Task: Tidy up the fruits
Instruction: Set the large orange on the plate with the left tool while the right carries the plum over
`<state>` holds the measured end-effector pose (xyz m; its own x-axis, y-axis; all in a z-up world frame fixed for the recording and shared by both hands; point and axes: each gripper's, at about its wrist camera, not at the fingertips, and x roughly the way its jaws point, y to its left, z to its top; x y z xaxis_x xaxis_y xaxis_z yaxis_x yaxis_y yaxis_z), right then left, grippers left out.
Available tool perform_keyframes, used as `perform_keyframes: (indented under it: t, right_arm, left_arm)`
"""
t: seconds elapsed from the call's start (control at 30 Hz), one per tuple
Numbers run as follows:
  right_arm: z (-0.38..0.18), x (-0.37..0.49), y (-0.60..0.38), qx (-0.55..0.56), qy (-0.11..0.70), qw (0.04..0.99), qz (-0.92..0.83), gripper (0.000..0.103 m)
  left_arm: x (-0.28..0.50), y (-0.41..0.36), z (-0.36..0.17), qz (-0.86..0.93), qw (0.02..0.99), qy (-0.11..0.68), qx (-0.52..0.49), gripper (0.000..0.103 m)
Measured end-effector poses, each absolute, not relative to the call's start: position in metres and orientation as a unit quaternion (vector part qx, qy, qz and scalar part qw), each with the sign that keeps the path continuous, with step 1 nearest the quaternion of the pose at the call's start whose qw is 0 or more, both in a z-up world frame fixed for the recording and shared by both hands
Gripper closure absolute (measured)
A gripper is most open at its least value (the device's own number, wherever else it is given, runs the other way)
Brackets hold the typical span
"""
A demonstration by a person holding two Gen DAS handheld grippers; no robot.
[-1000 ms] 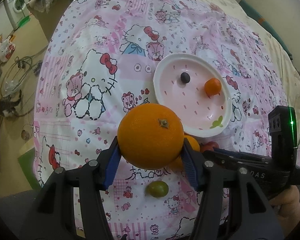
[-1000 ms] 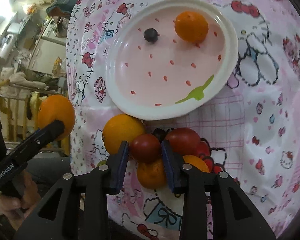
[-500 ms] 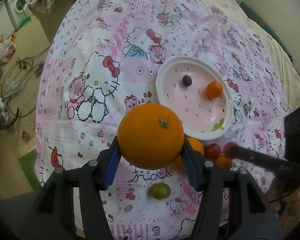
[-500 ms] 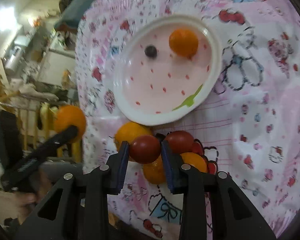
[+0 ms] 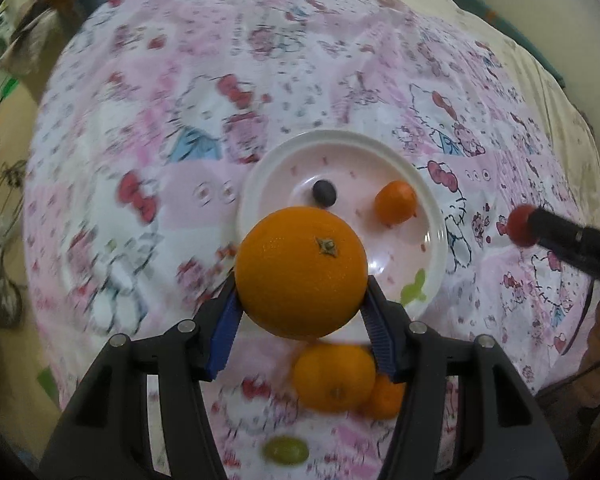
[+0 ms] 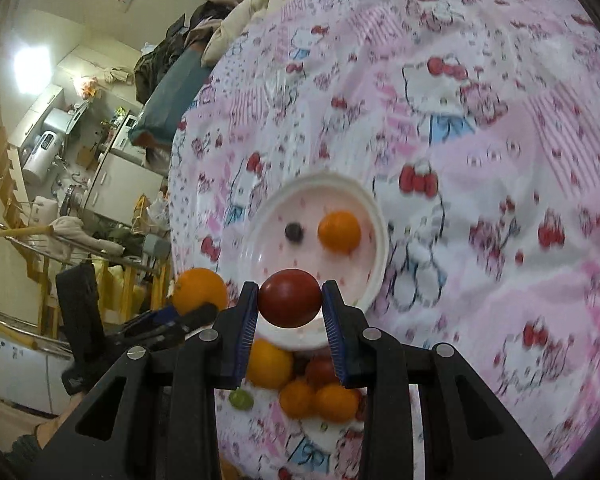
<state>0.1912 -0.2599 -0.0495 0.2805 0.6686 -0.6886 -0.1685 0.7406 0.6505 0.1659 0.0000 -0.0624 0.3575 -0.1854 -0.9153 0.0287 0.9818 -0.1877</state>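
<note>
Oranges first: in the left wrist view, centre frame, the left claw (image 5: 300, 308) grips a large orange (image 5: 301, 271) above the plate (image 5: 256, 184), which holds a dark berry (image 5: 324, 193) and a small orange (image 5: 395, 202). In the right wrist view, lower centre, the right claw (image 6: 290, 311) clamps a red tomato (image 6: 289, 298) over the plate's near rim. Released there, I judge it could roll off onto the bedspread (image 6: 480, 128).

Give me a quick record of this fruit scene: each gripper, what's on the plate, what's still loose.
left gripper: shut on large orange
right gripper: shut on dark red tomato
round white plate: holds small dark berry and small tangerine
loose on pink cartoon bedsheet: orange fruits, green grape
</note>
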Motion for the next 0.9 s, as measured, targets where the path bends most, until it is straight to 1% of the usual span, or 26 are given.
perform_keyframes:
  t: [0.37,0.7,0.9]
  right_arm:
    - [-0.073,0.248,-0.244,0.217,0.550,0.763,0.263,0.069]
    - [-0.101,0.283,-0.226,0.208,0.565,0.755,0.258,0.069]
    - [-0.120,0.295,-0.216,0.207,0.582,0.745,0.252,0.069]
  left_arm:
    - [0.224,-0.020,-0.115,-0.072,0.789,0.602,-0.100,0.050]
    - [0.245,-0.029,-0.120,-0.072,0.804,0.584,-0.079,0.049]
    - [0.250,-0.029,-0.121,-0.076,0.808,0.580,-0.073,0.046]
